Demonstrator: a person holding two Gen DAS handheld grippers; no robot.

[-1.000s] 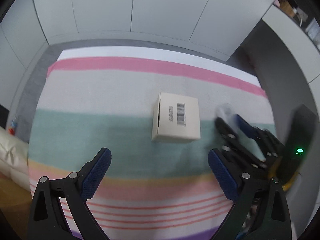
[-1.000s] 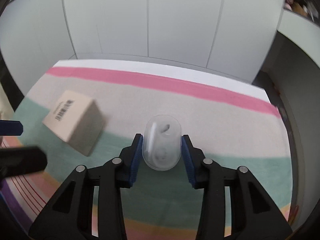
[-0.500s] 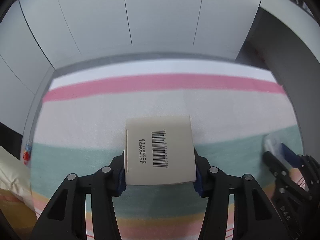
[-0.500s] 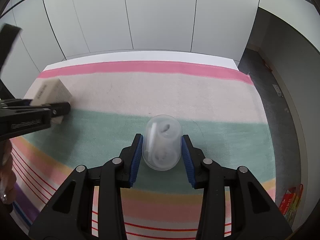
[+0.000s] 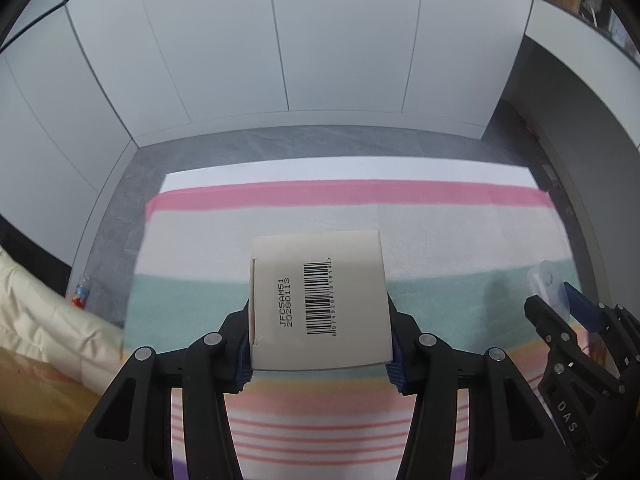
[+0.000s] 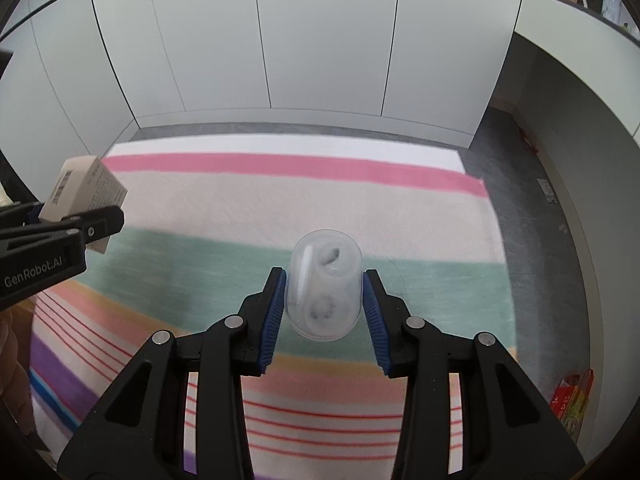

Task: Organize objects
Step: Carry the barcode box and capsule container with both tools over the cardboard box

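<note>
Cardboard box (image 5: 320, 300), small and cream-coloured with a barcode label facing the camera, sits clamped between the blue pads of the left gripper (image 5: 318, 344), raised clear above the striped blanket (image 5: 440, 224). That gripper's jaws have just been closing, and they now press on the box's two sides. In the right wrist view the same box (image 6: 86, 190) appears at the far left edge, tilted, pinched in the left gripper's black fingers (image 6: 86, 226) and well apart from the other held item. A clear plastic case (image 6: 325, 284), rounded like a dome with two pale shapes inside that are too blurred to identify, is gripped between the ribbed blue pads of the right gripper (image 6: 325, 312), which is closed on it and also held above the blanket. From the left wrist view, the right gripper (image 5: 560, 308) shows at the right edge with the clear case (image 5: 546, 284) poking out from it. The blanket carries bands of white, pink, cream, mint green, peach, thin red lines and purple. White wall panels (image 6: 320, 40) stand behind, with grey floor (image 6: 532, 208) at the right side.
</note>
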